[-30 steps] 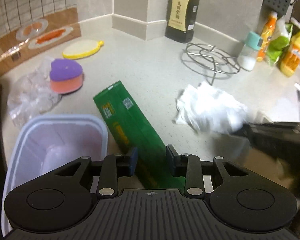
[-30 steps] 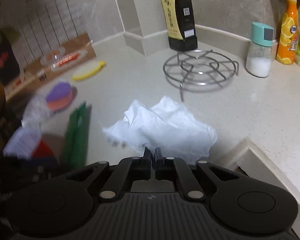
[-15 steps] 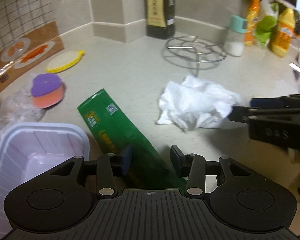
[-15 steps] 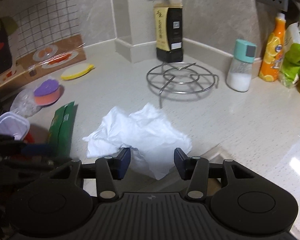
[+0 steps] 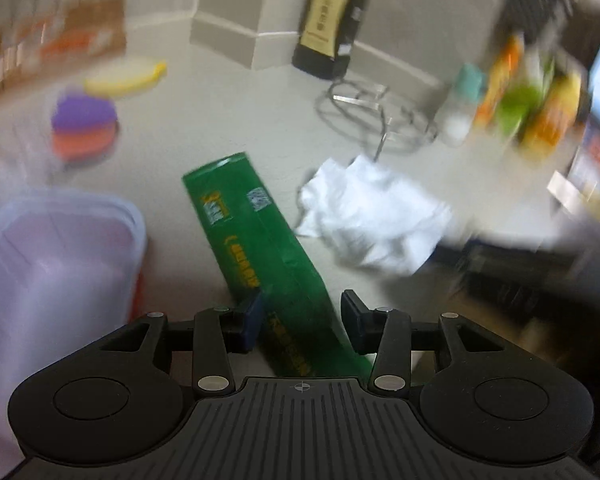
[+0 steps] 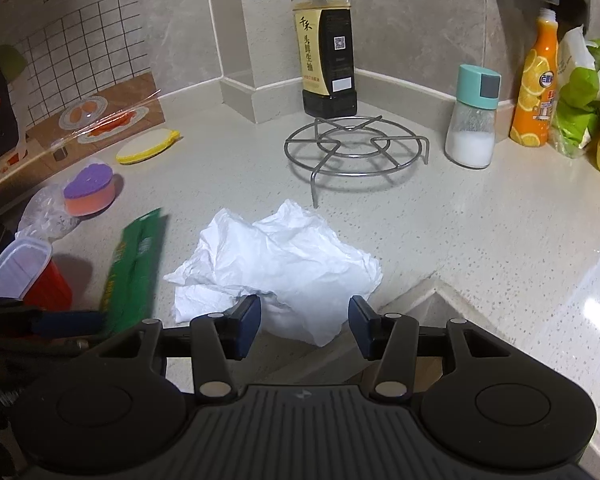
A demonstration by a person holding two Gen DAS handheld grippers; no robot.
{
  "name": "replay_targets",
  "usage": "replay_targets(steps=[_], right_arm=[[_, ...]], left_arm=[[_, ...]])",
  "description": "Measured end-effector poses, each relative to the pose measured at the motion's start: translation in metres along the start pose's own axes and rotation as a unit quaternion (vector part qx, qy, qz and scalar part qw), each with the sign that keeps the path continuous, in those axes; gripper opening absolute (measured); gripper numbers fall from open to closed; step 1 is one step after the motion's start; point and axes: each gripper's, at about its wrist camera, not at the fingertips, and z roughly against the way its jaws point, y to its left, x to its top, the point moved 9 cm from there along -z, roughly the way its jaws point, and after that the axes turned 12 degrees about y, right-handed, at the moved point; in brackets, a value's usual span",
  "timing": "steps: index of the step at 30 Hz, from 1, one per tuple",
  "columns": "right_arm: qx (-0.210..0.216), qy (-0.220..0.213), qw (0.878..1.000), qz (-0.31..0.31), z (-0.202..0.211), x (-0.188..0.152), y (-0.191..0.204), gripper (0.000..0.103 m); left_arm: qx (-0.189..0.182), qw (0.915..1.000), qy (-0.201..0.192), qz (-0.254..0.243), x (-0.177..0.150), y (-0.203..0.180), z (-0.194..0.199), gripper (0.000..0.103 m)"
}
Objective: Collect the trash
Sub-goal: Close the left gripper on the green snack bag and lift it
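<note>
A green wrapper (image 5: pixel 256 248) lies on the counter, its near end between the fingers of my open left gripper (image 5: pixel 302 322); the left wrist view is blurred. It also shows in the right wrist view (image 6: pixel 134 264). A crumpled white paper (image 6: pixel 276 268) lies on the counter just ahead of my open right gripper (image 6: pixel 304 326), its near edge between the fingertips; it also shows in the left wrist view (image 5: pixel 376 220). A red bin with a clear liner (image 6: pixel 24 272) stands at the left; it also shows in the left wrist view (image 5: pixel 52 264).
A wire trivet (image 6: pixel 352 152), a soy sauce bottle (image 6: pixel 326 56), a salt shaker (image 6: pixel 474 120) and orange bottles (image 6: pixel 536 84) stand at the back. A purple and orange sponge (image 6: pixel 90 188), a clear bag (image 6: pixel 46 212) and a yellow pad (image 6: pixel 148 146) lie at the left. The counter edge (image 6: pixel 416 296) cuts in near my right gripper.
My right gripper has opened from shut and drawn closer to the white paper. My left gripper has opened wider over the green wrapper and is moving, blurring its view.
</note>
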Motion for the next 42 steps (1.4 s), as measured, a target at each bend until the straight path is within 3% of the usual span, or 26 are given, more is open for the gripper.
replay_targets(steps=[2,7,14,17,24,27,32,36,42], right_arm=[[-0.003,-0.002,1.000,0.003,0.002,-0.002,0.000,0.049],[-0.008,-0.011,1.000,-0.001,0.010,-0.006,-0.005,0.049],[-0.018,-0.013,1.000,0.006,0.018,-0.018,-0.018,0.051],[-0.031,-0.017,0.999,0.013,0.021,-0.022,-0.025,0.054],[-0.035,-0.020,0.999,0.009,0.017,-0.021,-0.033,0.055],[-0.036,-0.019,0.999,0.010,0.014,-0.019,-0.033,0.055],[-0.033,-0.017,0.999,0.000,0.013,-0.019,-0.035,0.055],[-0.029,-0.015,0.999,-0.008,0.013,-0.024,-0.038,0.055],[-0.024,-0.010,0.999,-0.027,0.012,-0.033,-0.046,0.056]], left_arm=[[-0.034,0.9980,-0.004,0.054,0.004,0.008,0.001,0.046],[-0.013,0.9952,-0.002,0.097,0.017,0.019,-0.007,0.045],[0.078,0.9968,0.011,0.011,0.030,0.001,-0.027,0.044],[0.094,0.9955,0.011,-0.008,0.028,-0.003,-0.029,0.044],[0.107,0.9934,0.001,-0.043,0.023,-0.007,-0.027,0.045],[0.089,0.9938,-0.002,-0.066,0.020,-0.012,-0.027,0.045],[0.025,0.9989,-0.017,-0.036,0.022,-0.013,-0.009,0.044],[0.041,0.9976,0.012,-0.055,0.013,-0.020,-0.016,0.044],[0.102,0.9898,0.011,-0.099,0.003,-0.026,-0.024,0.051]])
